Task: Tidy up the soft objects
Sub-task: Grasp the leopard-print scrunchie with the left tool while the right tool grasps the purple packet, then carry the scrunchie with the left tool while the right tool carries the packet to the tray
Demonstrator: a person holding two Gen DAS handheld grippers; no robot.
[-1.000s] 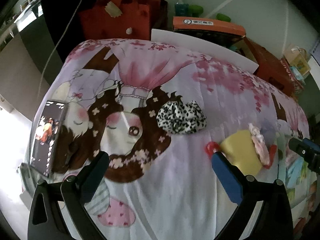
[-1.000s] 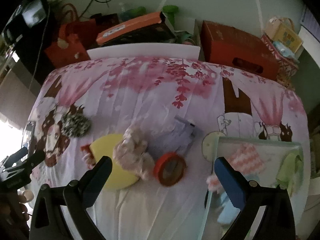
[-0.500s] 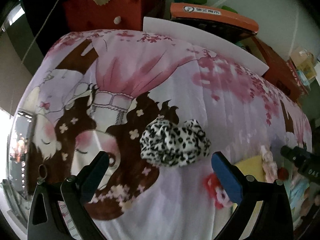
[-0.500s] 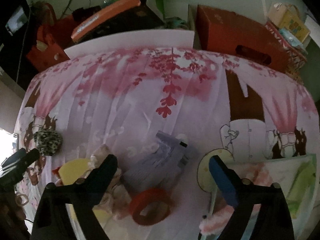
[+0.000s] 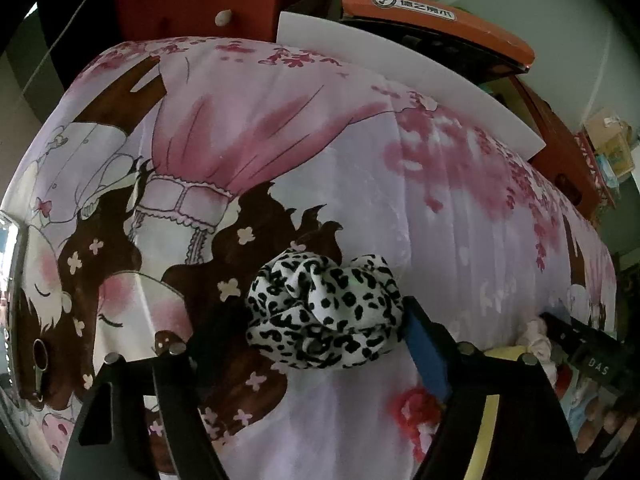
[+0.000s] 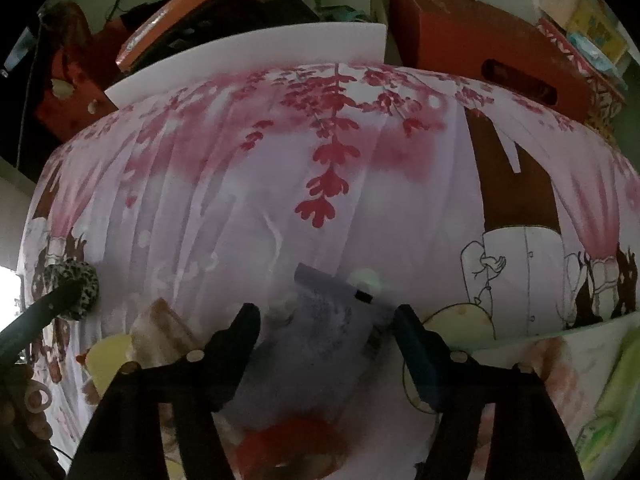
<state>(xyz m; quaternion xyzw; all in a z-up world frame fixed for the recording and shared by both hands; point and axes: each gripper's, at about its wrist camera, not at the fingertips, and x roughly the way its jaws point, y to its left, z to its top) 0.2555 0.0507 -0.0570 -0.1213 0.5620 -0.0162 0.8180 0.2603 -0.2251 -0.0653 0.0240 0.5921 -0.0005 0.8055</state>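
Left tool (image 5: 304, 340): I've got it straddling the leopard-print scrunchie (image 5: 324, 312), jaws closing; the blue pad on my right looks to be at the fabric, the dark finger on my left stands just clear, so no grip yet.
Scrunchie lie: dead ahead between the fingers, long axis running across the gap, finger to finger.
Right tool (image 6: 324, 328): jaws closing too, with the grey pouch (image 6: 320, 340) lying between them; neither pad presses on it that I can see.
Pouch lie: straight ahead and slightly under the fingers, long axis slanting away toward the far right.
Nearer hand: left for the scrunchie, right for the pouch; each has its own target, I'd judge.
Neighbours: a yellow sponge (image 6: 106, 356) and a pinkish hair tie (image 6: 160, 330) just left of the right tool, something red close below it, too blurred to name.
Surface: a bed, pink cartoon-print bedsheet (image 5: 280, 128), wrinkled and soft.
Room: dim, red and orange boxes (image 6: 472, 44) crowding the far edge.
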